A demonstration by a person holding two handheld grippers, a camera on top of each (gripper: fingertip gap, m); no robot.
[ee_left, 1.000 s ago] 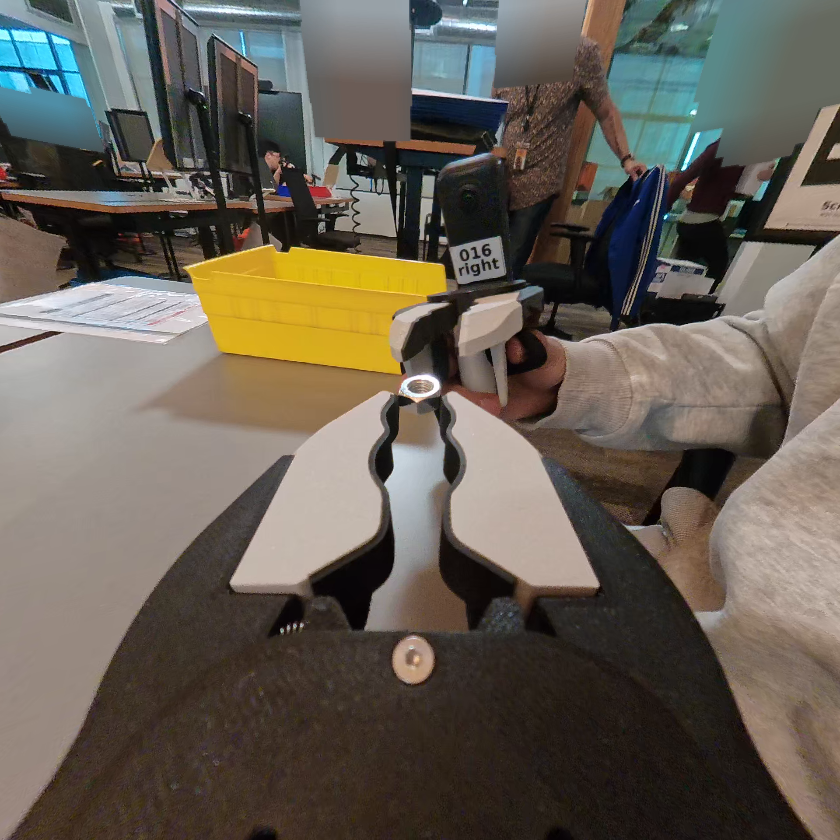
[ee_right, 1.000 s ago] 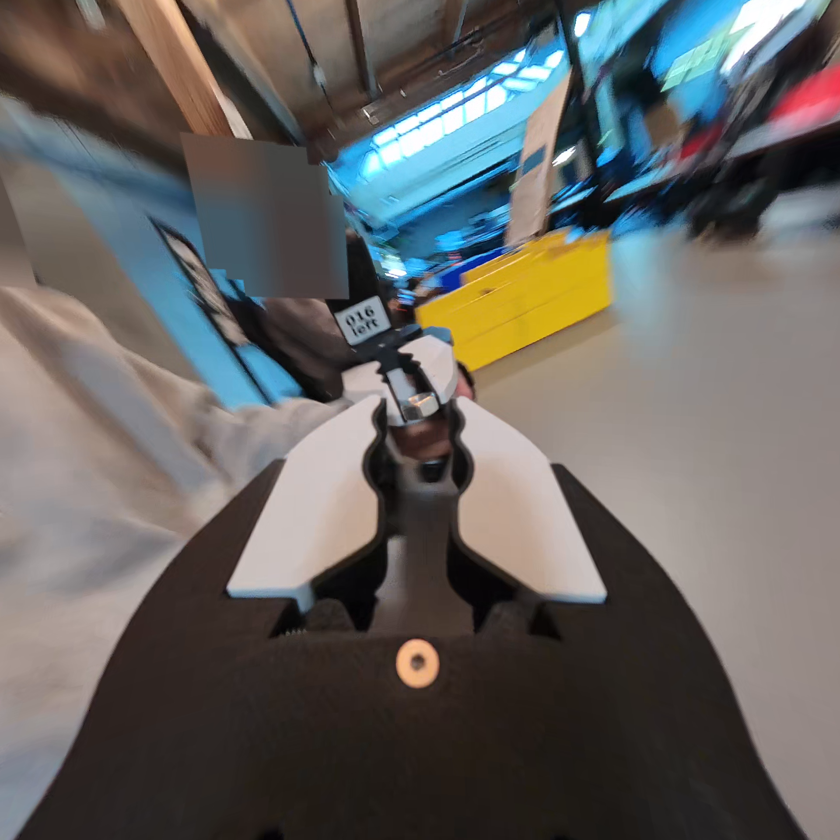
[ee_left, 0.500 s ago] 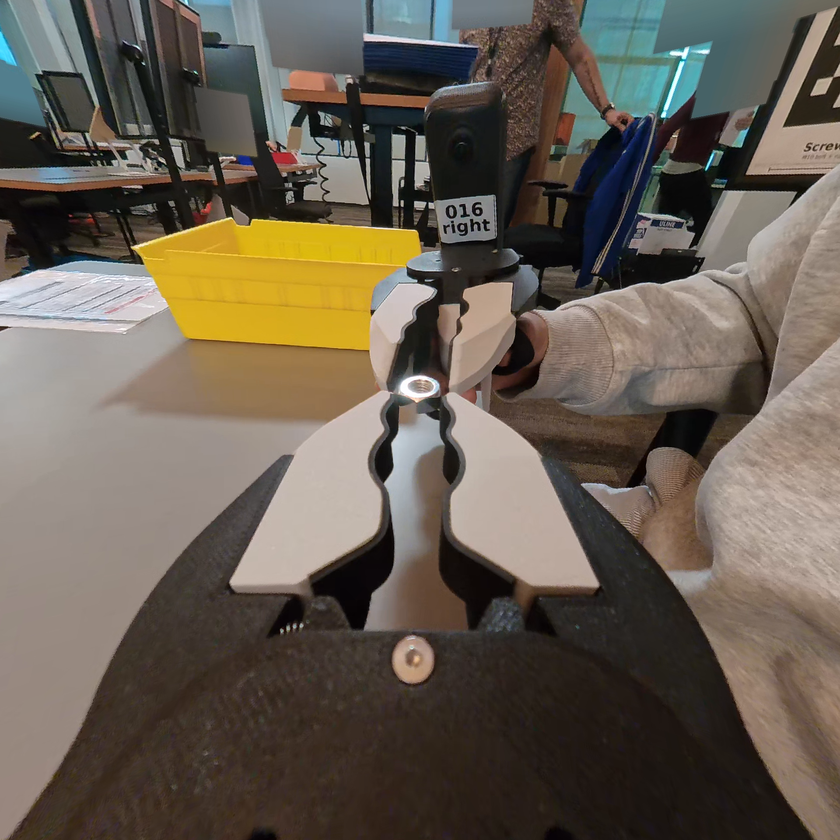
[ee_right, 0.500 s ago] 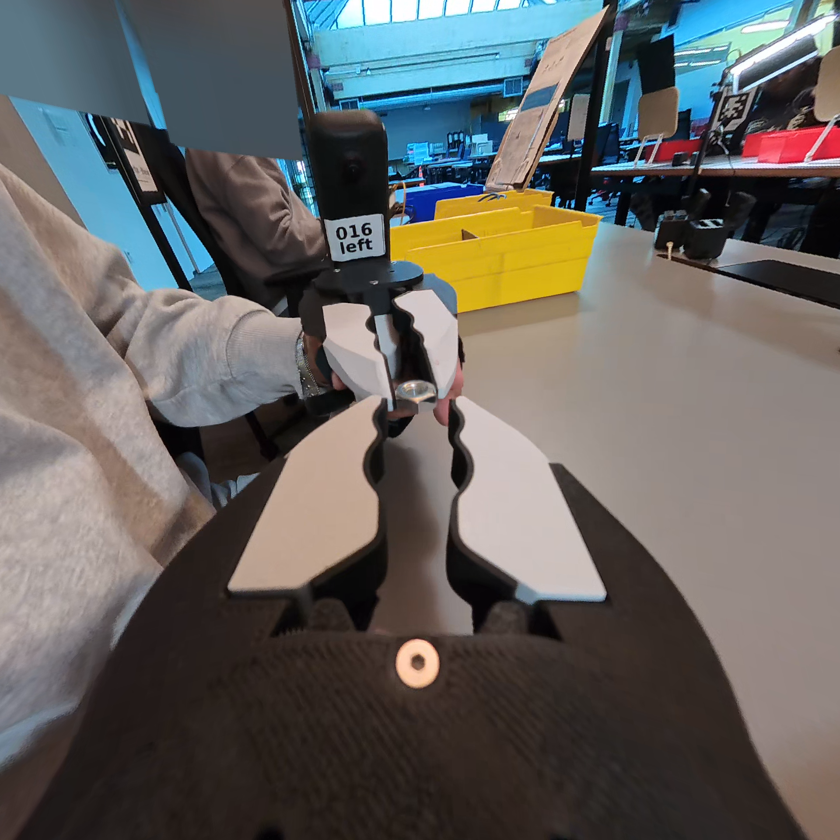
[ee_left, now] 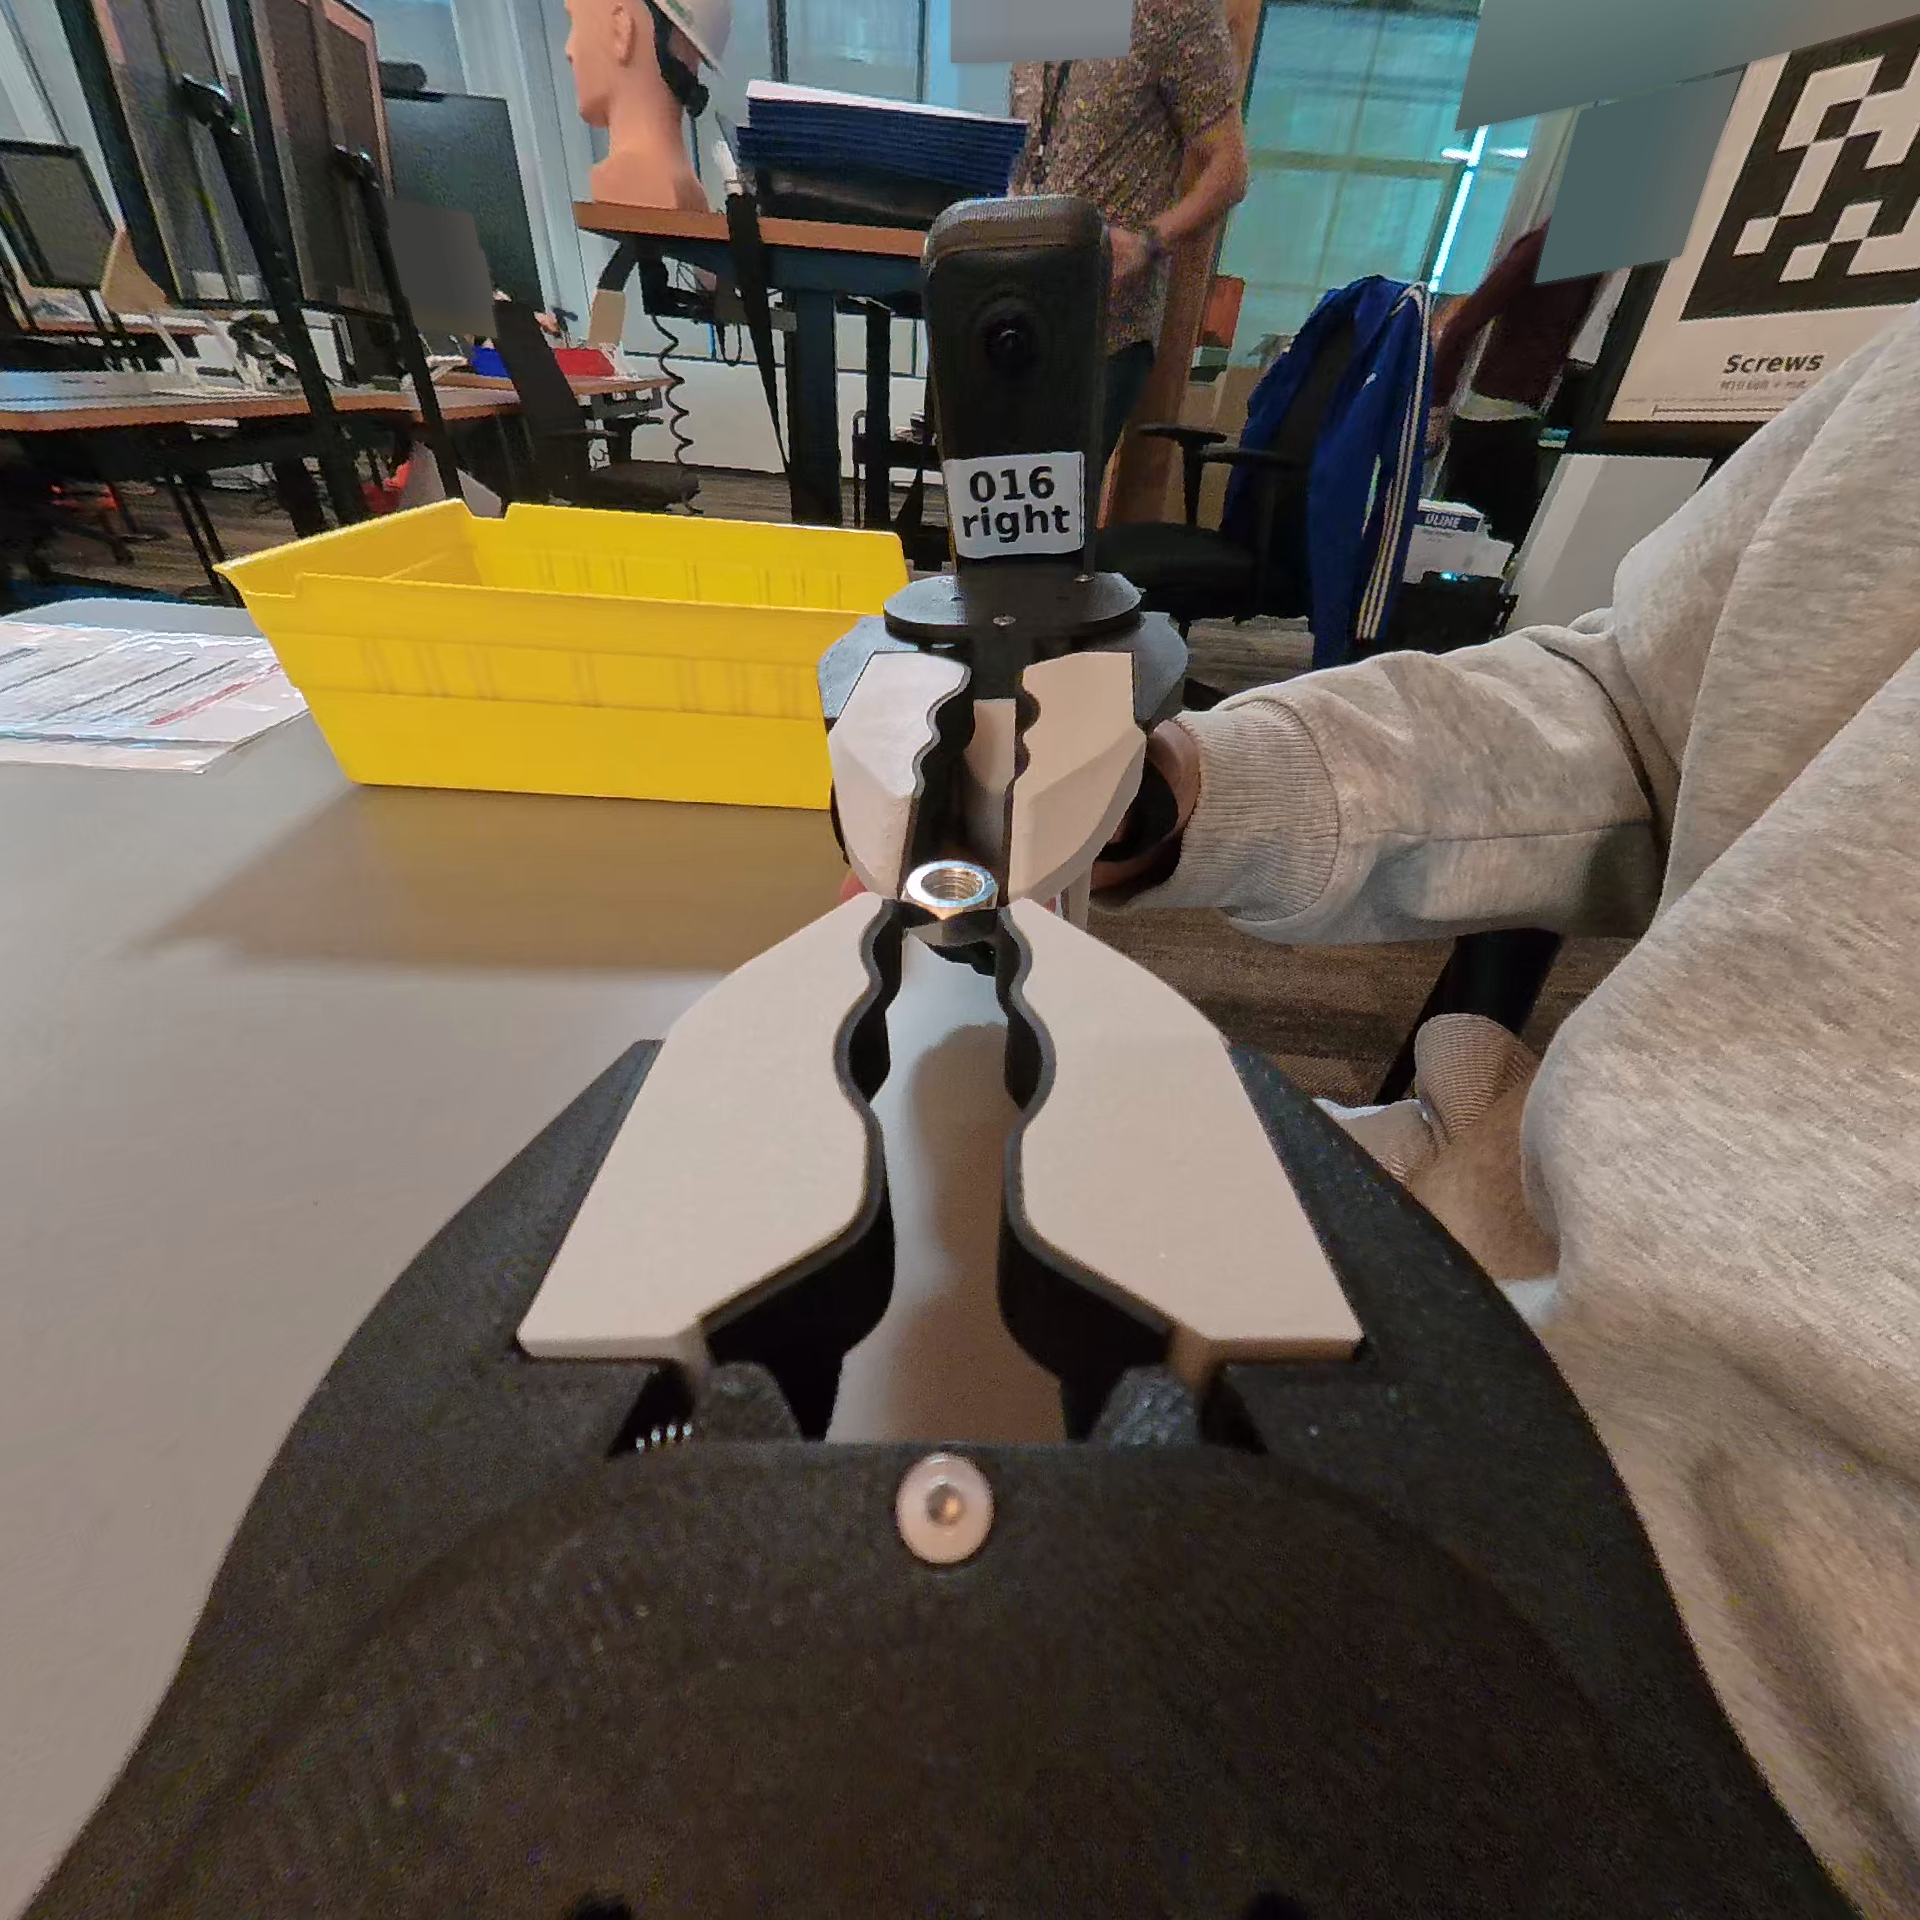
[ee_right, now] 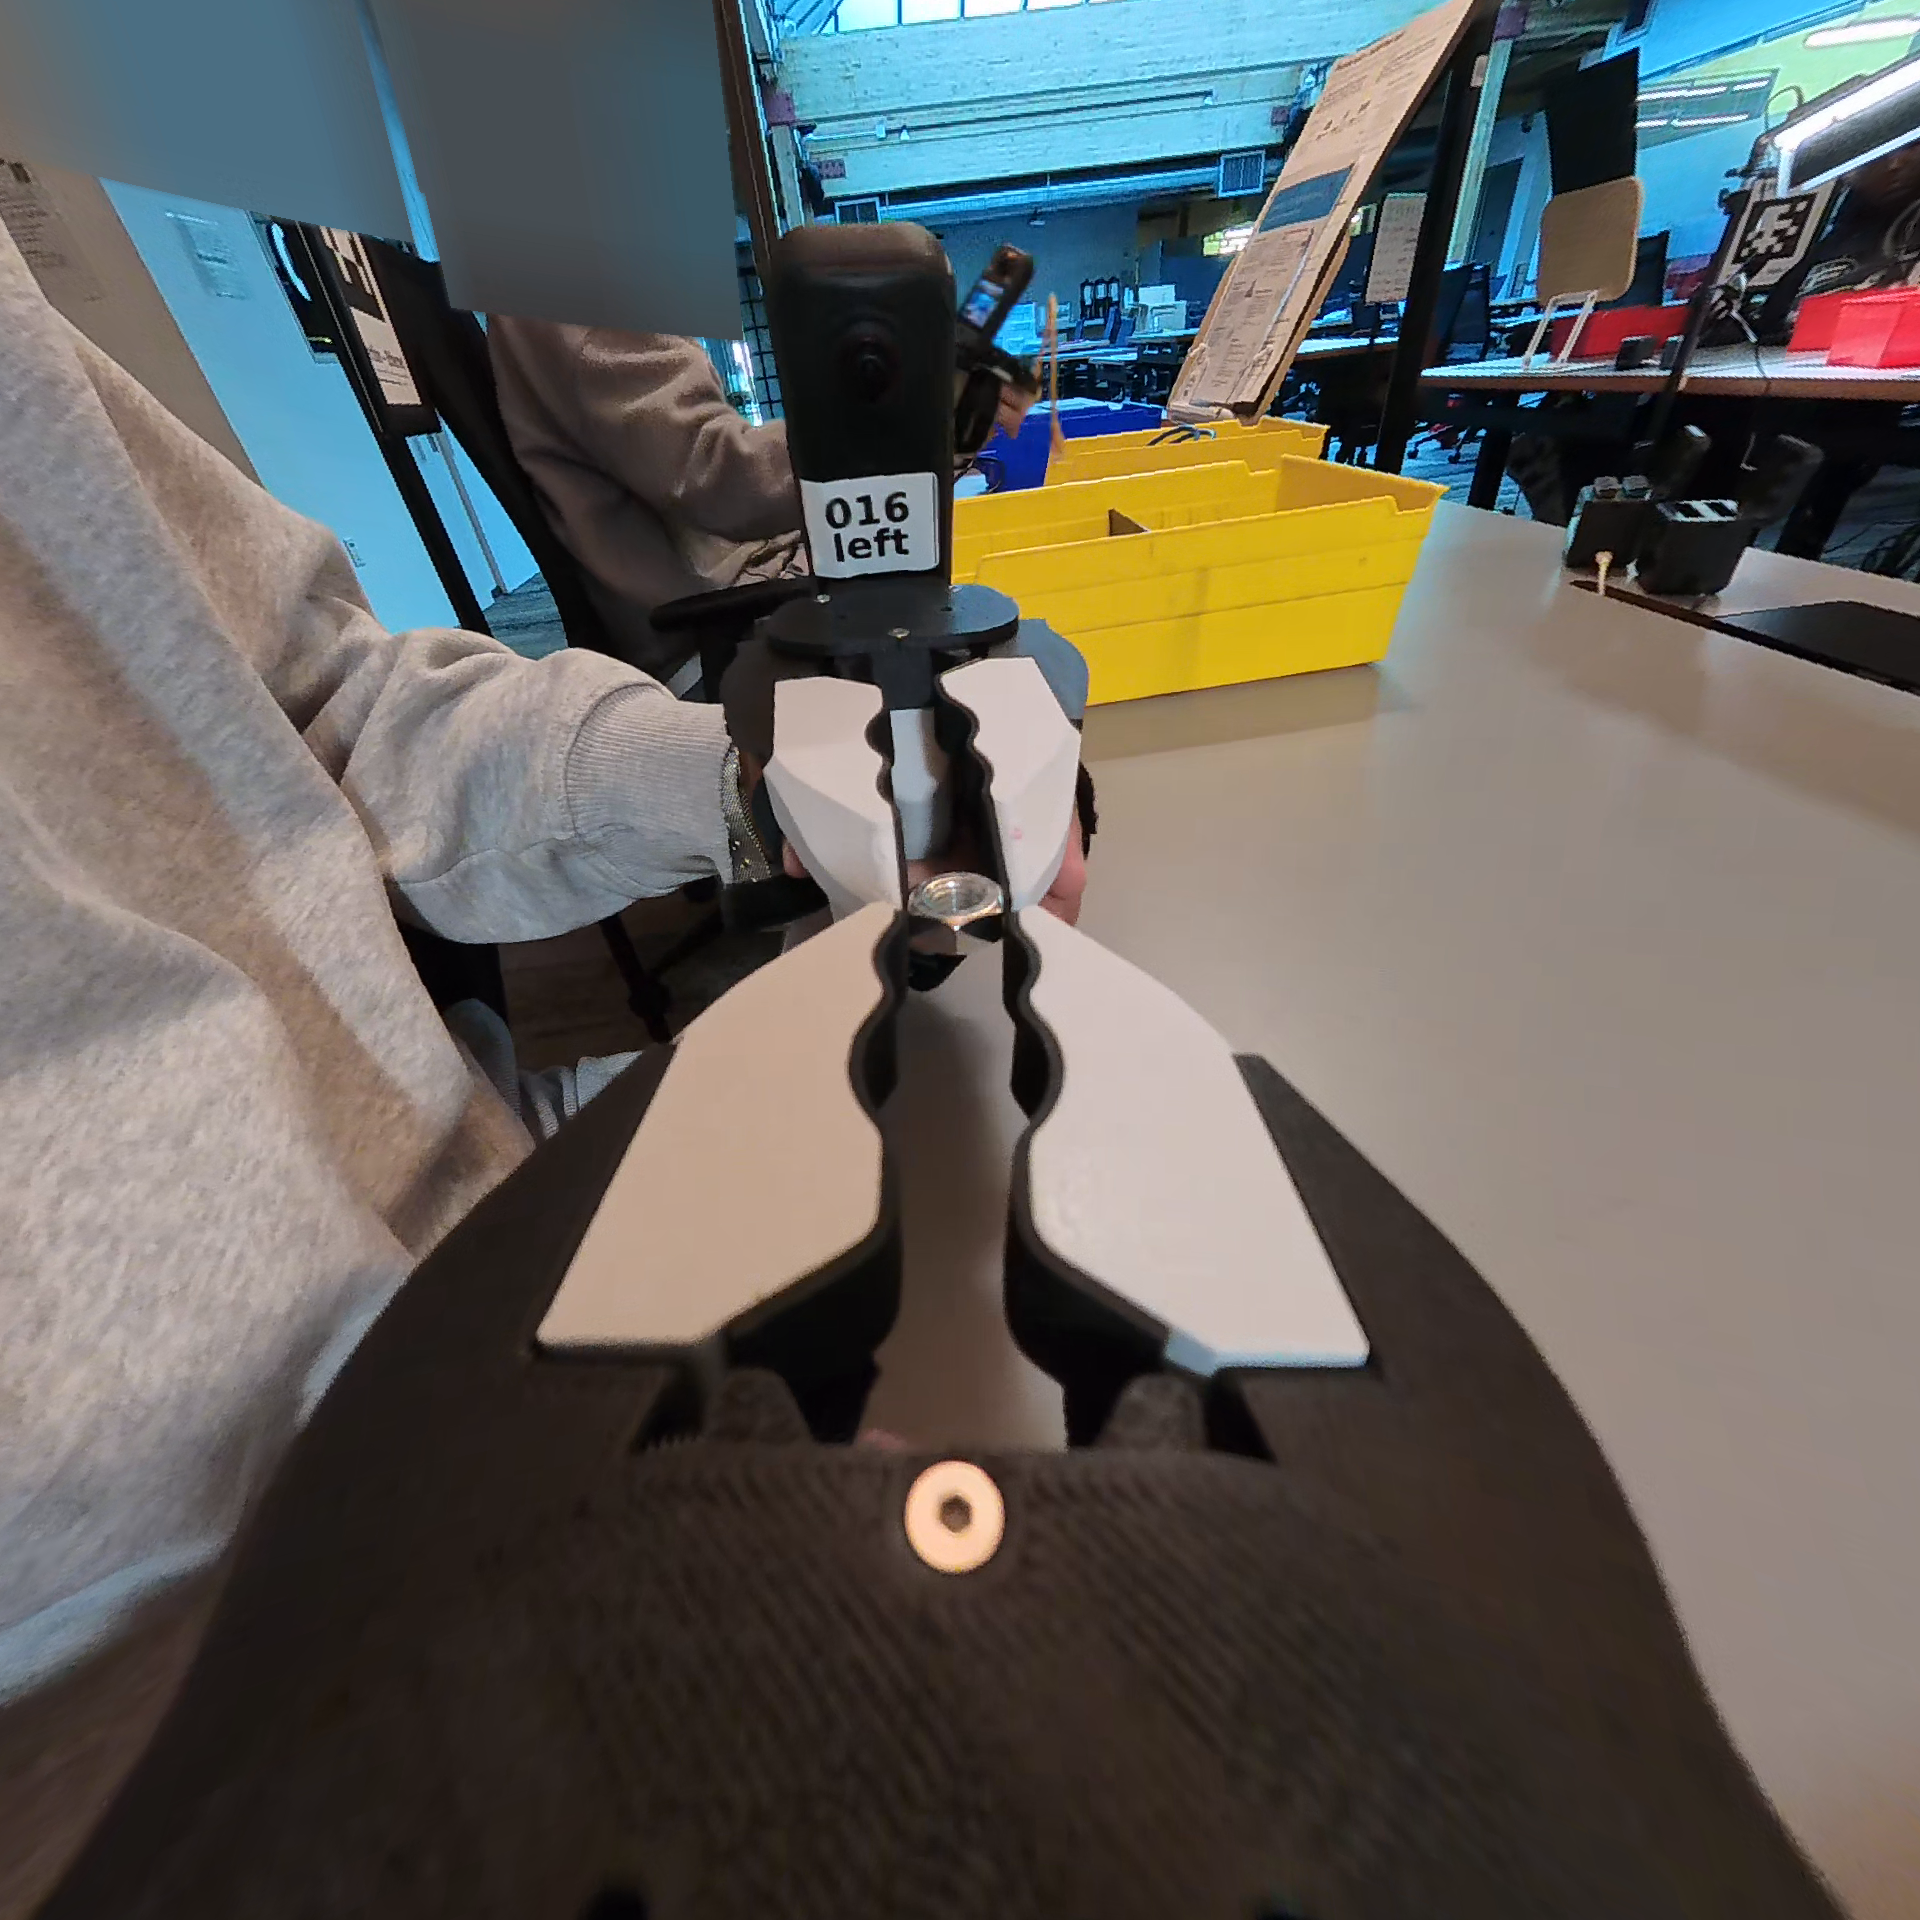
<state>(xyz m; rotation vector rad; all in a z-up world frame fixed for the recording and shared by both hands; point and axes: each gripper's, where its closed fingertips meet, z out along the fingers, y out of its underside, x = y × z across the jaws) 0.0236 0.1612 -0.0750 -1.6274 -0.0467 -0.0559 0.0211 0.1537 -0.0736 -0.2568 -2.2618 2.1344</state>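
A silver hex nut (ee_left: 949,889) hangs in the air between the two grippers, which point at each other tip to tip above the near edge of the grey table (ee_left: 312,1039). My left gripper (ee_left: 943,916) is shut on the nut. My right gripper (ee_right: 951,921) has its tips against both sides of the same nut (ee_right: 954,896). The right gripper's white fingers (ee_left: 883,769) face the left wrist view, and the left gripper's fingers (ee_right: 831,790) face the right wrist view. Grey-sleeved arms hold both.
A yellow bin (ee_left: 561,665) stands on the table behind the grippers; it also shows in the right wrist view (ee_right: 1195,582). Papers (ee_left: 114,686) lie at the far left. Small black items (ee_right: 1683,540) sit at the far right edge. People and desks stand beyond. Both grippers' tips are close together, under 4 cm apart.
The right gripper swung round to face the left one, came up tip to tip and narrowed its jaws onto the nut. The left gripper kept hold of the nut.
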